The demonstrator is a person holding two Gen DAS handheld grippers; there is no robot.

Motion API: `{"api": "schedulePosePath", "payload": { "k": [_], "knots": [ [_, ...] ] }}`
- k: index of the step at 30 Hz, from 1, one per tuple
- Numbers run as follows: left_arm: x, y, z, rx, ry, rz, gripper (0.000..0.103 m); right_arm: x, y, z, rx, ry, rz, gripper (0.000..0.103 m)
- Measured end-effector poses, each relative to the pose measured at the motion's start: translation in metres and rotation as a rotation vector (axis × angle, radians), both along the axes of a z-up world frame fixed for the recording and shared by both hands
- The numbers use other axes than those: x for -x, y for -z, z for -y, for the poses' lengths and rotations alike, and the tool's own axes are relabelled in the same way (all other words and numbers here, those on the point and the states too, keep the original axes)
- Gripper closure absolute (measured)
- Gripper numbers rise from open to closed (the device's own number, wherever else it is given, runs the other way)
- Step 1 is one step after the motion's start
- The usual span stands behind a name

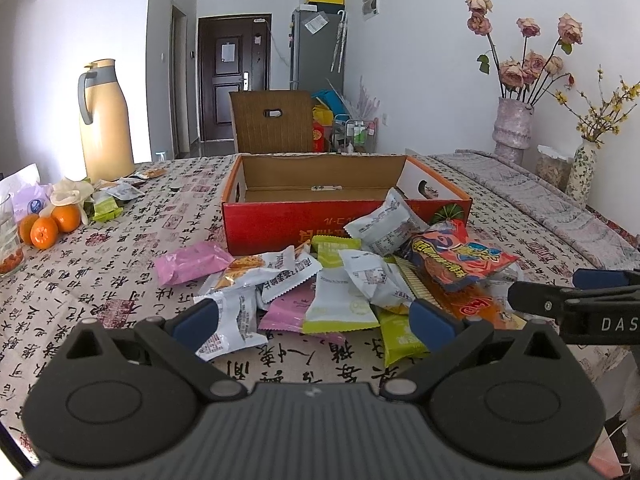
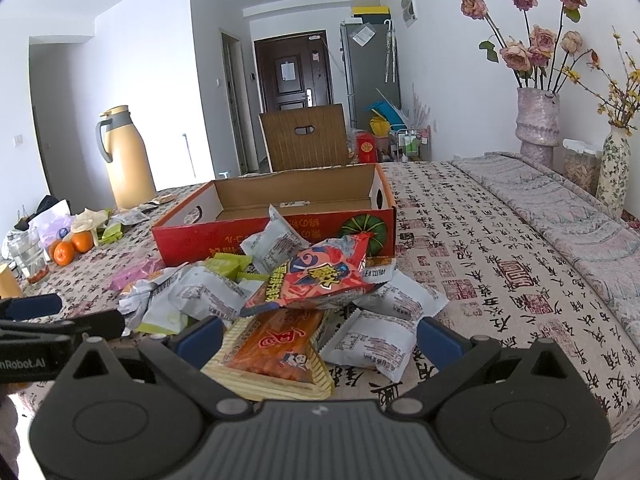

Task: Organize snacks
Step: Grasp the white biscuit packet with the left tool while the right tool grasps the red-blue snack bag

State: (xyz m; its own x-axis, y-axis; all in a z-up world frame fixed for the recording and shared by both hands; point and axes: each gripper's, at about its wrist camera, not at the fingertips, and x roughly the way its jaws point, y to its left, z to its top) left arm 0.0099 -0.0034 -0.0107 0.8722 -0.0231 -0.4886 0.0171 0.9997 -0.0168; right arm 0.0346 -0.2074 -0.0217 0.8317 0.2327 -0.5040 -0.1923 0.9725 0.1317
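Snack packets lie in a loose heap on the calligraphy-print tablecloth (image 1: 120,256), right in front of the red cardboard box (image 1: 280,220), which sits open & looks empty inside. L to R across the heap: pink packet (image 1: 190,262), white packets (image 1: 360,276) w/ lime-green ones mixed in, then the red-orange chip bag (image 1: 456,256) on top at the right, propped on the pile. Nearest the right gripper (image 2: 318,334): an orange flat pack (image 2: 280,344) & a white packet (image 2: 370,338) lying between its blue pads.

Left gripper (image 1: 316,314) hovers low over the near-left of the heap, jaws wide apart, holding nothing. Right gripper likewise: jaws apart, nothing clamped.

Step, prob: the start, picking a first packet; none boxed yet. Next move needs a close on one packet only — they overlap, so a neighbour may drag along — then a lift over the box's front wall.

Room: bare cloth to the right of the box & heap; left side is crowded w/ oranges (image 1: 44,228) & a thermos jug (image 1: 106,120).
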Motion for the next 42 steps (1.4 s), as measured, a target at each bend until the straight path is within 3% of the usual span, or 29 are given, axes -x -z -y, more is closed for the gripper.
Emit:
{"api": "schedulePosePath", "payload": {
  "k": [17,31,40,42],
  "knots": [
    [-0.027,0.003,-0.017,0.005,-0.041,-0.024,0.0,-0.044,-0.012,-0.015,0.059,-0.018,0.011,0.0],
    [-0.05,0.008,-0.04,0.004,-0.086,-0.034,0.0,-0.124,0.0,-0.044,0.172,-0.018,-0.106,0.0],
    [-0.065,0.018,-0.054,0.036,-0.125,-0.061,0.0,-0.145,0.02,-0.051,0.184,0.002,-0.158,0.0],
    [-0.066,0.02,-0.056,0.038,-0.124,-0.067,0.0,-0.146,0.025,-0.052,0.197,-0.005,-0.171,0.005]
  ]
}}
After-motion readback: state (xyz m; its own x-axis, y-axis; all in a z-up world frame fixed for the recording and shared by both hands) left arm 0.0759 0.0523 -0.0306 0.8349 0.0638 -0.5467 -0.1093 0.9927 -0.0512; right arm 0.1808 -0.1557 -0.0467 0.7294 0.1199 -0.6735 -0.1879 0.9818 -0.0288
